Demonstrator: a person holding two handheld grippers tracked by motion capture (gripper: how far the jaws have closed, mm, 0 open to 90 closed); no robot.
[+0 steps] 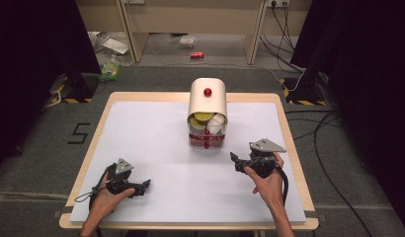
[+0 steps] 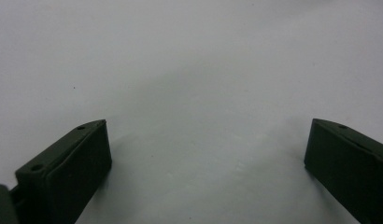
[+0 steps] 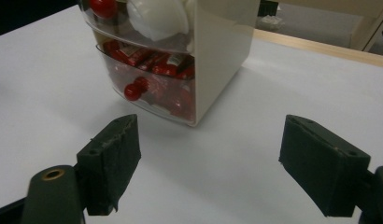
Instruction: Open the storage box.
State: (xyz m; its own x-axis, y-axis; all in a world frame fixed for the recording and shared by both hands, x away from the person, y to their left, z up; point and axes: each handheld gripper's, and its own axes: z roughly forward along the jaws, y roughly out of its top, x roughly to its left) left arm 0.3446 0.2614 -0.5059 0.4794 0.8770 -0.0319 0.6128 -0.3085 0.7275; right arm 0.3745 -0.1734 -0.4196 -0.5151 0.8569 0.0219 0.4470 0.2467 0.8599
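Drawers with red knobs make up the small cream cabinet [image 1: 207, 112], which stands at the middle of the white worktop [image 1: 156, 148], toward its far edge. Its rounded top carries one red knob; below, a clear drawer holds yellow and white things, and the lowest drawer [image 3: 152, 88] holds red packets.

The right tongs [image 1: 234, 159] hang just to the right of the cabinet and in front of it, pointing toward it, released with nothing between the jaws. In the right gripper view the lowest drawer's red knob [image 3: 132, 91] sits ahead and to the left of the gap between the jaws. The left tongs [image 1: 147, 183] lie low over the worktop near the front left, well apart from the cabinet, jaws wide and empty over bare white surface.

By my reading the step in hand is the approach to a drawer knob, not yet a grasp. The next move calls for bringing the right tongs forward and across until the knob lies between the pads, then closing and pulling straight out. The cabinet looks light, so it may slide when pulled; the left tongs could steady it.

Nothing stands between tongs and cabinet. Beyond the worktop lie floor cables and a red can [image 1: 197, 55].
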